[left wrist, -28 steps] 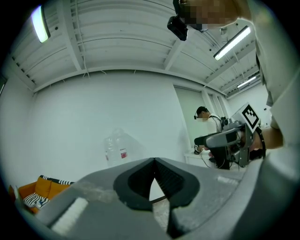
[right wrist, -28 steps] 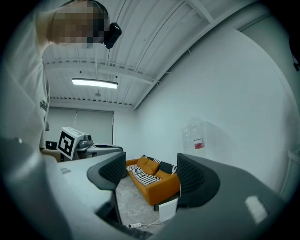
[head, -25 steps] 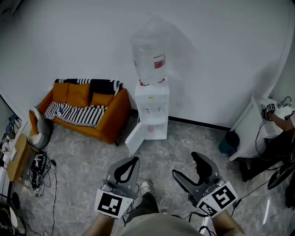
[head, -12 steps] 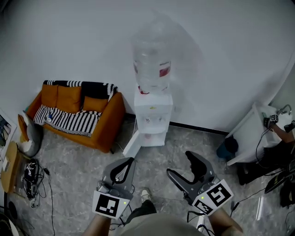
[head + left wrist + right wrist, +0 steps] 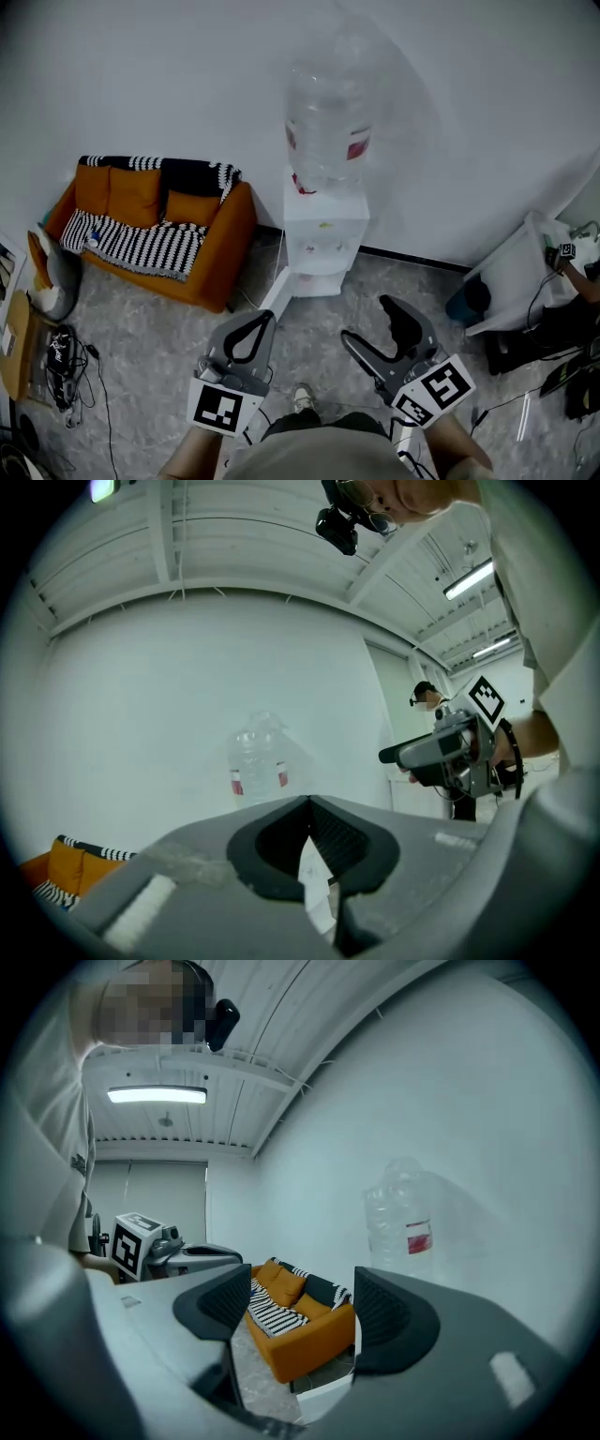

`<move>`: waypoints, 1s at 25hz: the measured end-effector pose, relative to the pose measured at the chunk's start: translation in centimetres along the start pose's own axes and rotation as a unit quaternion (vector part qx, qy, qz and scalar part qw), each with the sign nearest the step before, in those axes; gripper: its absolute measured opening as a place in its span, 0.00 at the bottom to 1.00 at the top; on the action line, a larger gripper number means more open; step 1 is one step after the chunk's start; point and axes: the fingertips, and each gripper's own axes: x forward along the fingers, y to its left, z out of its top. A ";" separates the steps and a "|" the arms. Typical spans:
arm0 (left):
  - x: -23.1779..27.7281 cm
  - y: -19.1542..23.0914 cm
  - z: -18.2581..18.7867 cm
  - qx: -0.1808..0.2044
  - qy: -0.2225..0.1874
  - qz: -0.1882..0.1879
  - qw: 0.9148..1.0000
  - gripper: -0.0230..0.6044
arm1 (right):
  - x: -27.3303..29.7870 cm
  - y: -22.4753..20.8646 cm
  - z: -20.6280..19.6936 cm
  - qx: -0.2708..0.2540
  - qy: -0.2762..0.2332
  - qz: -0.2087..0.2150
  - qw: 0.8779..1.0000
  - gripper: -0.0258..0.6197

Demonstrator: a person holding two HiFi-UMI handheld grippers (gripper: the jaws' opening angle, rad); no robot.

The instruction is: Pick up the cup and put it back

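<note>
My left gripper (image 5: 259, 323) has jaws together, my right gripper (image 5: 371, 322) stands apart, both empty. I see no cup anywhere; groping at the water dispenser (image 5: 325, 246), upper centre, could knock it.

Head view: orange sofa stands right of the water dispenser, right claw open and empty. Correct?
Not quite. The head view shows the orange sofa standing left of the water dispenser, not right of it. The rest holds: the right claw is open and empty.
</note>
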 end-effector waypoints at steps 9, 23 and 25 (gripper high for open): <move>3.5 2.8 -1.5 -0.004 0.011 0.004 1.000 0.04 | 3.2 -3.8 -0.8 0.003 0.010 -0.015 1.000 0.57; 10.0 2.6 -2.3 -0.009 0.038 0.066 0.997 0.04 | 6.2 -11.5 -1.1 -0.002 0.022 0.047 0.999 0.58; 11.0 2.8 -2.4 -0.013 0.039 0.086 0.995 0.04 | 6.7 -12.7 -1.5 0.001 0.026 0.059 0.998 0.57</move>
